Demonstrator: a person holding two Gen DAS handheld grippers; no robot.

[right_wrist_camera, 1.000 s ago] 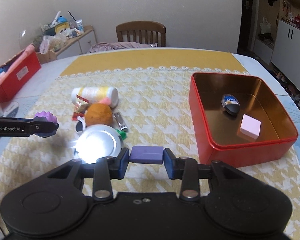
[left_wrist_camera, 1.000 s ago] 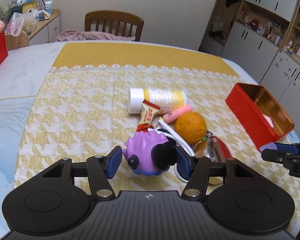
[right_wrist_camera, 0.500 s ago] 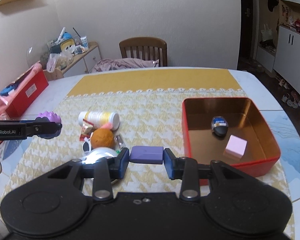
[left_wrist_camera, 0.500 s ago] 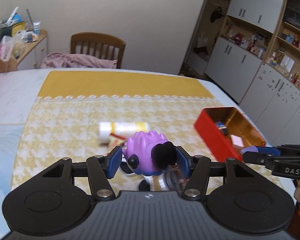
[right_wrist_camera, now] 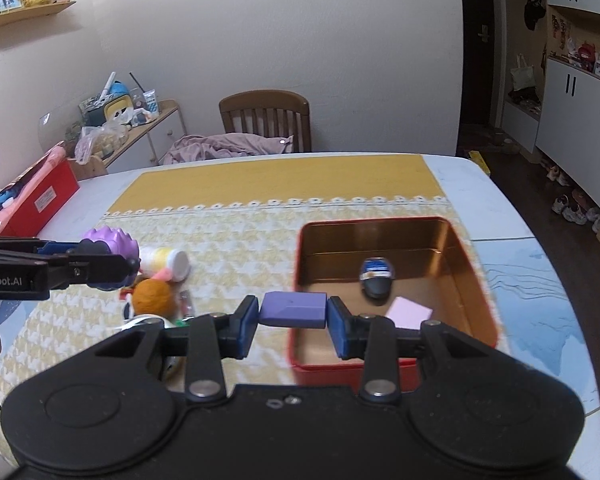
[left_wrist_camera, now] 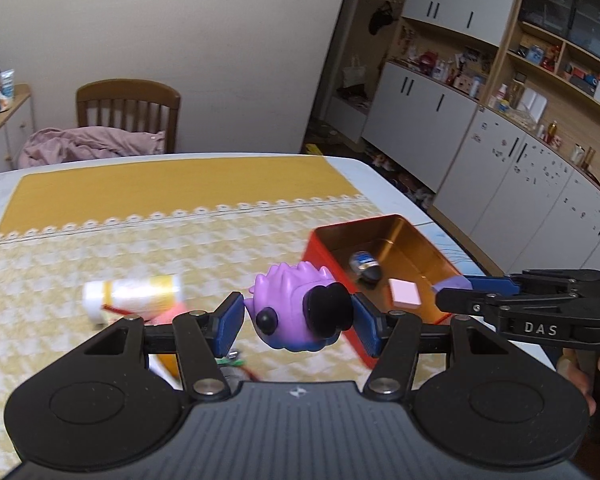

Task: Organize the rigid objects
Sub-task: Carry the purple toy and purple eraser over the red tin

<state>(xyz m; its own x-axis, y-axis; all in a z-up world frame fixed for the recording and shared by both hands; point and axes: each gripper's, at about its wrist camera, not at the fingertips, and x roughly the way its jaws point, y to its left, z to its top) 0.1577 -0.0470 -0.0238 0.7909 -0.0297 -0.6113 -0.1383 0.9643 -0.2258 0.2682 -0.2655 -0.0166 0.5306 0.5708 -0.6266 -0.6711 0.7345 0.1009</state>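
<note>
Tin (right_wrist_camera: 476, 276) right of bottle (right_wrist_camera: 168, 258)

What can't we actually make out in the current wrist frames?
- Left wrist view: white bottle is motion-blurred, label unreadable.
- Left wrist view: the pile on the cloth sits behind the left gripper holding the purple toy; only scraps show.
- Right wrist view: small dark item in the red tin is too small to identify.
- Right wrist view: the right gripper with the purple block covers the tin's near wall.
</note>
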